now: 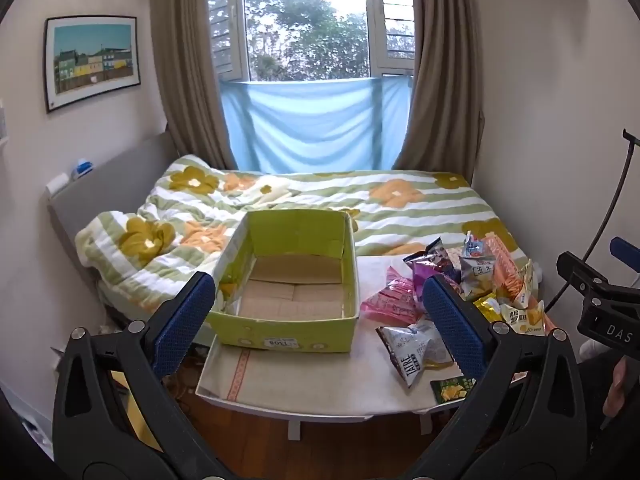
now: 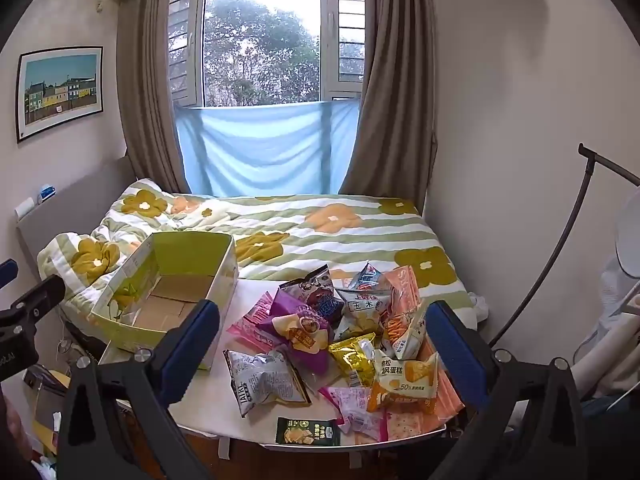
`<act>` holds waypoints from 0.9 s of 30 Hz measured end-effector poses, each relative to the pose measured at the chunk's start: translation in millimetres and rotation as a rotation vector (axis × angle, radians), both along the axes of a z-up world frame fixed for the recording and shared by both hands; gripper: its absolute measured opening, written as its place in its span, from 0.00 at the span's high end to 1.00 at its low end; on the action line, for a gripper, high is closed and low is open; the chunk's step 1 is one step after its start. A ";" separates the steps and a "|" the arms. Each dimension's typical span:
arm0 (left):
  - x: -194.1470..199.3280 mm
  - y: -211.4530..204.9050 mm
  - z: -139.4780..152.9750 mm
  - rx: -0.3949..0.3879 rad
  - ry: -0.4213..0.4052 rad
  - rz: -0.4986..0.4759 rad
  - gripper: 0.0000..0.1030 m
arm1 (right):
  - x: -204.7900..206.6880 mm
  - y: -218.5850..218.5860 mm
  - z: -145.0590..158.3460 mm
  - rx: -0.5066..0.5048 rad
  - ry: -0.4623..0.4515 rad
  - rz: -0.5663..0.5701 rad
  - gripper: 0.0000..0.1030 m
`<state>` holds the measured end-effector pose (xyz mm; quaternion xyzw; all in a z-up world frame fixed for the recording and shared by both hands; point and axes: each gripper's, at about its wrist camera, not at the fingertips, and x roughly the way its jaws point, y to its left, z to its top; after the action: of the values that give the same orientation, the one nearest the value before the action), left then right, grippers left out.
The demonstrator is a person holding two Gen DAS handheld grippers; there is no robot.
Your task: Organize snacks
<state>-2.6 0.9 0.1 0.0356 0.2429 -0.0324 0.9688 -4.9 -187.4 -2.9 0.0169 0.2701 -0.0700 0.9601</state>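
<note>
An empty yellow-green cardboard box (image 1: 288,320) stands on the left of a small white table (image 1: 280,380); it also shows in the right wrist view (image 2: 120,332). A pile of snack packets (image 2: 352,340) lies on the table's right half, seen too in the left wrist view (image 1: 472,280). It includes a purple bag (image 2: 300,332), a grey bag (image 2: 264,380), a gold packet (image 2: 352,356) and a dark green packet (image 2: 308,432) at the front edge. My left gripper (image 1: 320,320) is open and empty, held before the box. My right gripper (image 2: 328,344) is open and empty, held before the pile.
A bed with a striped floral quilt (image 1: 360,204) lies right behind the table. Curtains and a window (image 1: 308,20) are at the back. Walls close in left and right. A black stand (image 2: 560,240) leans at the right. Wooden floor (image 1: 248,432) lies below the table.
</note>
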 end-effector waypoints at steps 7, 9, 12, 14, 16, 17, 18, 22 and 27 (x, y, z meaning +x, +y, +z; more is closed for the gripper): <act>12.3 10.8 0.6 0.004 0.027 0.020 0.00 | 1.2 0.5 -0.9 -0.005 0.003 -0.015 0.00; 10.4 2.8 -4.1 0.016 0.015 0.025 0.00 | -1.5 8.8 0.1 -0.007 -0.001 -0.005 0.00; 10.7 4.4 -3.4 0.007 0.012 0.024 0.00 | 2.5 7.3 -4.6 -0.012 0.001 -0.002 0.00; 10.8 5.1 -4.0 0.007 0.011 0.025 0.00 | 3.0 7.9 -5.3 -0.011 0.002 -0.002 0.00; 11.1 7.4 -3.8 0.007 0.010 0.024 0.00 | 3.2 8.3 -6.0 -0.012 0.002 0.000 0.00; 11.2 7.4 -4.4 0.008 0.009 0.024 0.00 | 1.1 5.6 -4.3 -0.008 0.003 -0.002 0.00; 11.4 7.9 -4.6 0.009 0.007 0.023 0.00 | 1.2 7.1 -3.6 -0.010 0.005 -0.005 0.00; 11.2 8.0 -3.5 0.007 0.007 0.018 0.00 | 1.2 7.9 -4.4 -0.016 0.003 -0.011 0.00; 12.3 7.1 -5.4 0.003 0.011 0.014 0.00 | 3.3 10.0 -4.3 -0.013 0.005 -0.009 0.00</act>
<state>9.6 7.9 -5.3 0.0350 0.2486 -0.0255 0.9676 -1.6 -177.3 -7.2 0.0116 0.2718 -0.0759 0.9593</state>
